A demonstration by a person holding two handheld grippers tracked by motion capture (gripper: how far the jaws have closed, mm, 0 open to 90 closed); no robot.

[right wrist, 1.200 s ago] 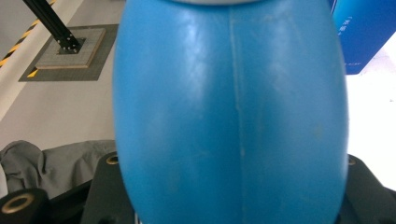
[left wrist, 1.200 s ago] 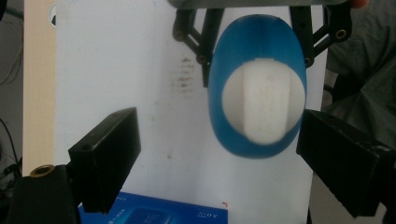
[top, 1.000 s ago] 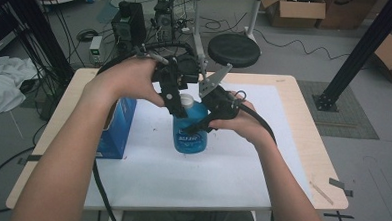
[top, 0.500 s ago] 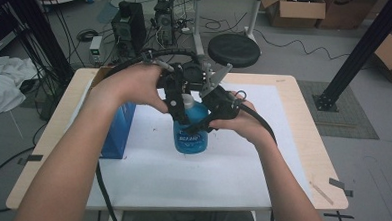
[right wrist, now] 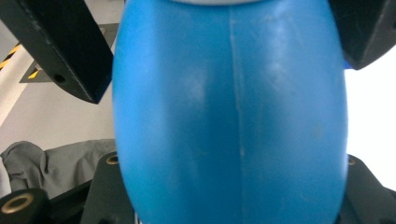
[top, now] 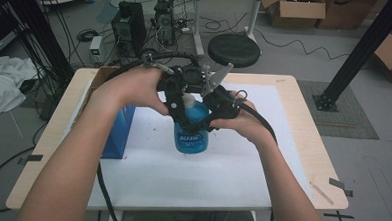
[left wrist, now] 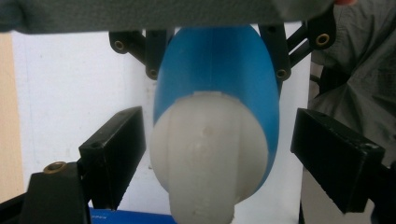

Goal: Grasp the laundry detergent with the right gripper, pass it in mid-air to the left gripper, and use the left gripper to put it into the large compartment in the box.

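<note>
Even, soft daylight up top, haze up close.

We're seeing flat, bright light in the high view with faint shadows; in the gripper views the blue bottle (right wrist: 231, 116) sits so near it blurs, its white cap (left wrist: 205, 154) mushy, the white backdrop blown out.

**Table and what stands on it**

A light wooden table (top: 302, 145) carries a white sheet (top: 181, 175) covering most of its top, with bare wood left along the edges. On the sheet stands 1 blue bottle (top: 190, 138), upright near the middle. Left of it, well apart, stands 1 blue box (top: 119, 132) at the sheet's left border.
</note>
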